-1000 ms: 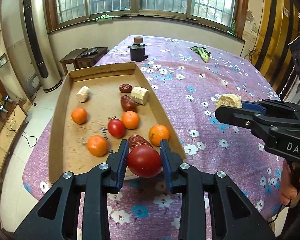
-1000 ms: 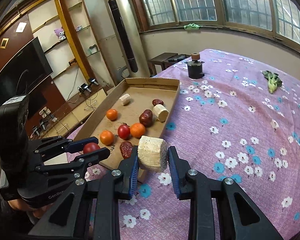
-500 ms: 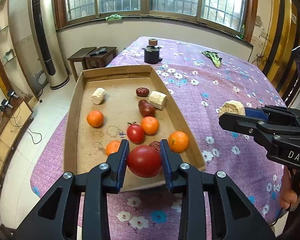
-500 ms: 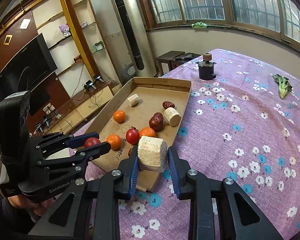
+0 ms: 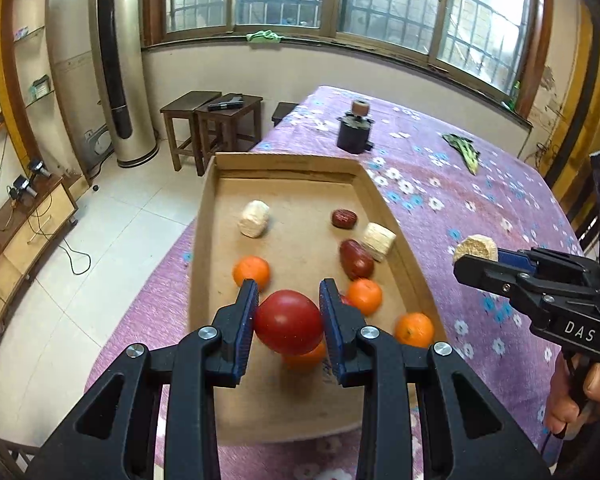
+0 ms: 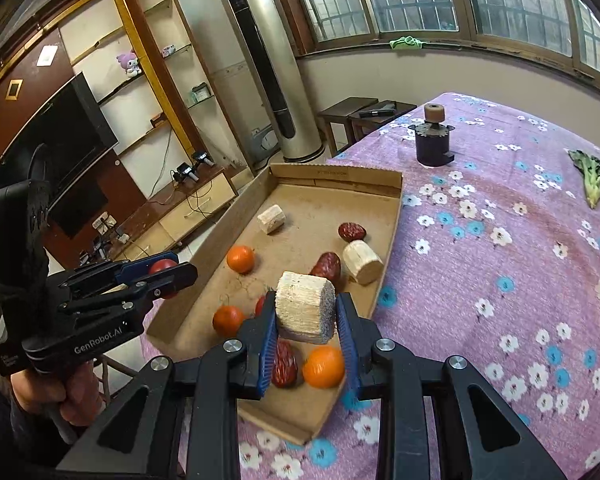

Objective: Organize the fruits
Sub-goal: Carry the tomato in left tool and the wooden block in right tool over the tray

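Observation:
My left gripper [image 5: 288, 312] is shut on a red tomato [image 5: 288, 322] and hangs over the near end of a shallow cardboard tray [image 5: 202, 240]. My right gripper [image 6: 306, 322] is shut on a pale fibrous cylinder chunk [image 6: 305, 312] above the tray's near right corner. That chunk [image 5: 475, 247] also shows in the left wrist view, held off the tray's right side. In the tray lie several oranges [image 5: 251, 271], red dates [image 5: 356, 258], a small tomato half hidden behind my fingers, and two more pale chunks [image 5: 254, 218]. The left gripper [image 6: 168, 274] with the tomato [image 6: 161, 267] shows at the left of the right wrist view.
The tray sits at the left edge of a purple flowered tablecloth [image 6: 500, 264]. A dark cylindrical device [image 6: 432, 140] stands at the far end, a green leafy vegetable [image 6: 590, 178] lies at the far right. Wooden stools [image 5: 216, 120] and a tall air conditioner [image 5: 116, 68] stand beyond.
Both grippers have moved forward over the tray with their loads still held; the tray and its fruit now lie lower and closer under the fingers. The left view has rolled slightly.

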